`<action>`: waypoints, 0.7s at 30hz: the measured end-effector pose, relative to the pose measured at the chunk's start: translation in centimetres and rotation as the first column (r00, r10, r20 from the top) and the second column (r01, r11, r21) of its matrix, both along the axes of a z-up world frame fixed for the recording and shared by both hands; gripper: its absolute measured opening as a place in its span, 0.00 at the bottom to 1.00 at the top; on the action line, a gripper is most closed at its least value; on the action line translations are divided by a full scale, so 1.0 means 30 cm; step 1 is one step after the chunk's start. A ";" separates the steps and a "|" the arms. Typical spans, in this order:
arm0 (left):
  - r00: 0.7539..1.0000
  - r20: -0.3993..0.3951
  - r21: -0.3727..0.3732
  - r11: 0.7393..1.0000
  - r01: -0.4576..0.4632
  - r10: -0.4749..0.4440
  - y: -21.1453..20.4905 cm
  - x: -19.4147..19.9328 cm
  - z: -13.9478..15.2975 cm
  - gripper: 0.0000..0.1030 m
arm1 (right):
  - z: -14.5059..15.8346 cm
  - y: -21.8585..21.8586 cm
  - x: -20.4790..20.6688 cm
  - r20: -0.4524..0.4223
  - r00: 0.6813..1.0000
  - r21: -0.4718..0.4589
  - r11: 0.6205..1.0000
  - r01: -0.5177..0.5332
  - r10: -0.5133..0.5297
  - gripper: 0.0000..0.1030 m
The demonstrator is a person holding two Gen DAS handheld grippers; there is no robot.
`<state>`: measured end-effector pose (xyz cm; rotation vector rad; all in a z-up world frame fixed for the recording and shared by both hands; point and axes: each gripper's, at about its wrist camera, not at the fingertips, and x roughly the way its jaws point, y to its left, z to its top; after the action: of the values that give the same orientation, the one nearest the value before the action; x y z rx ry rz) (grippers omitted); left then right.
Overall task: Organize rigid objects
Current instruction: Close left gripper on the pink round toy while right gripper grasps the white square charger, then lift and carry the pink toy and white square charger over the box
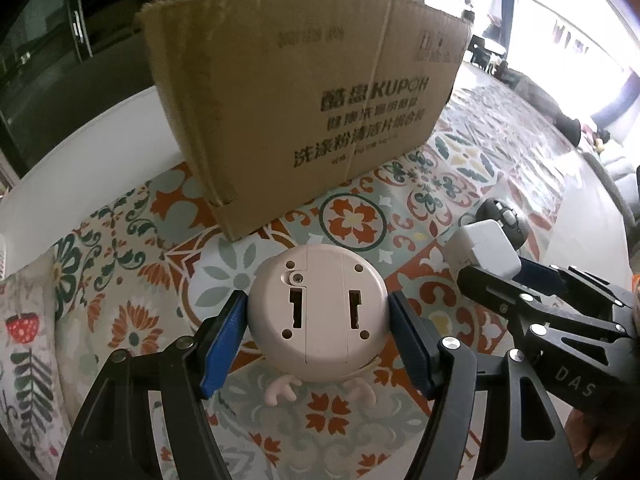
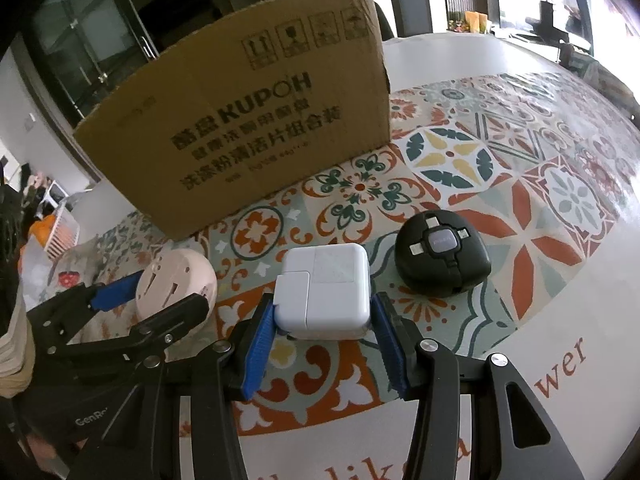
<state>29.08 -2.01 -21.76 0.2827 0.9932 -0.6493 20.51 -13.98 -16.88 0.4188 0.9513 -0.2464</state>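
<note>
- On the far left, the table is showing a bare white edge, with a patterned tile-print cloth covering the middle where everything is sitting.
- Left hand-held gripper is closing on the pink round toy; both blue pads are pressing its sides, so it is holding the toy. Toy is lying face down, flat underside with slots and screw holes facing up, little feet pointing toward the camera. Judging the wide grip across the round body is chosen because that is the broadest stable span.
- Behind and centre, the cardboard box is standing on the cloth, printed side facing both cameras, top rim above view. Likely the drop target, placed just beyond the objects so each hand is only needing a short lift and reach. Inside not visible.
- Right hand-held gripper is straddling the white power adapter; left pad is touching its lower corner, right pad looks just beside it with a sliver of gap. Cannot tell if it is clamped yet. Adapter is resting flat on the cloth, sitting near the fingertips rather than deep.
- Far right, the black rounded gadget is sitting just beside the adapter, untouched, waiting its turn.
- Judgement: early stage, both hands are grabbing at once, nothing seen lifted yet.
</note>
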 end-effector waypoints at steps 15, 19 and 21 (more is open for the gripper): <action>0.985 0.106 -0.073 0.989 -0.132 0.140 0.038 -0.063 0.213 0.68 | 0.181 0.006 -0.009 0.108 0.991 -0.045 0.996 -0.076 0.081 0.48; 0.975 0.132 -0.096 0.982 -0.165 0.177 0.036 -0.080 0.273 0.68 | 0.236 0.000 -0.006 0.134 0.984 -0.063 0.992 -0.105 0.113 0.48; 0.970 0.139 -0.110 0.977 -0.183 0.197 0.035 -0.089 0.303 0.68 | 0.267 0.000 -0.007 0.150 0.980 -0.072 0.990 -0.124 0.134 0.48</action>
<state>26.40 -0.96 -12.68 0.1465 0.8308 -0.4916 20.29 -14.00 -8.88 0.3122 0.8130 -0.1232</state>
